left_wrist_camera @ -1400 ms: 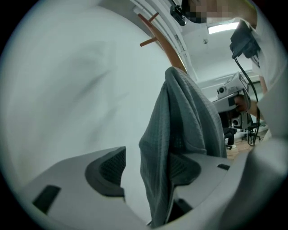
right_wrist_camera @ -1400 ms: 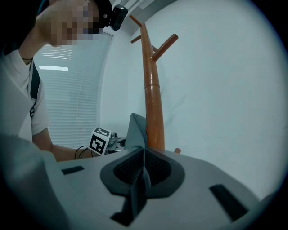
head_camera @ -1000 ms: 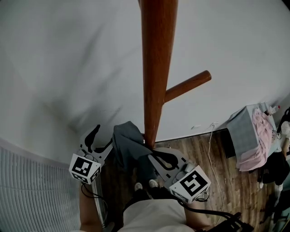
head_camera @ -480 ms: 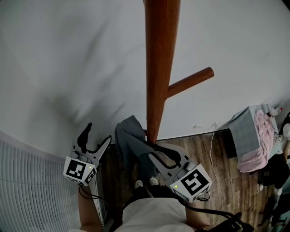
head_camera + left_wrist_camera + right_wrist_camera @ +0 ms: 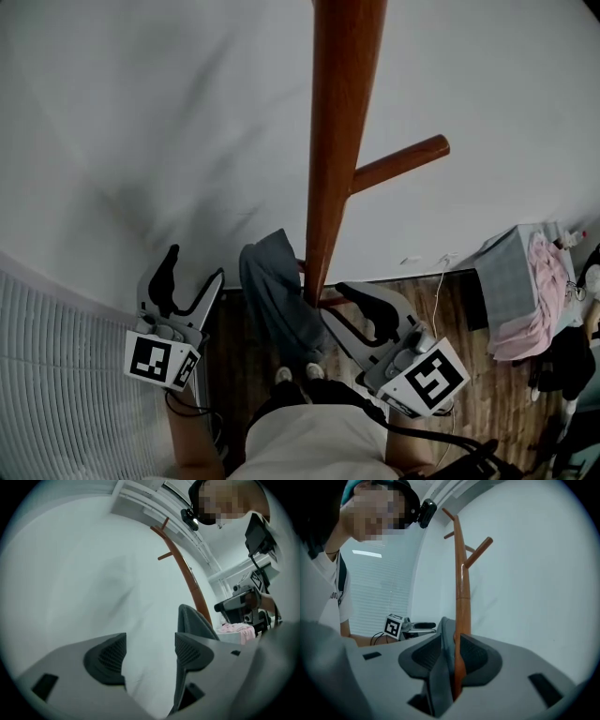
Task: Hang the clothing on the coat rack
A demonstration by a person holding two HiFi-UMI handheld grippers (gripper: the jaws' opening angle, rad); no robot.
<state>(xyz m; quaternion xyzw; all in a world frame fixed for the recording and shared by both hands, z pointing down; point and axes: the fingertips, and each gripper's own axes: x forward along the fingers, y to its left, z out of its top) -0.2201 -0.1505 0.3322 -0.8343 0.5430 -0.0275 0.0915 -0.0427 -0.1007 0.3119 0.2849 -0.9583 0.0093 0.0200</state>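
Hanging low on the left side of the coat rack [image 5: 342, 141], close against its brown pole, the grey clothing [image 5: 277, 300] is draped in a narrow fold over what seems to be a short peg, mostly hidden by the cloth. The left gripper [image 5: 192, 265] is further to the left, apart from the cloth, with its jaws wide apart and only the white wall [image 5: 141, 141] showing between them. The right gripper [image 5: 337, 306] is just right of the pole. Its jaws have just been opening, and in the right gripper view the cloth and the pole show in the gap between the two pads, but the pads do not press on them. So I judge that the clothing is released and hangs on the rack by itself. The danger now lies in taking the tools away. The cloth is very near to the right jaws, so if this gripper is pulled back sideways, a jaw could catch the fold and drag it off the peg. I cannot tell how much of the cloth lies over the peg. If it is only a little, its own weight may let it slip down to the wooden floor [image 5: 441, 319]. A knock of the gripper against the pole could shake the rack and cause the same.
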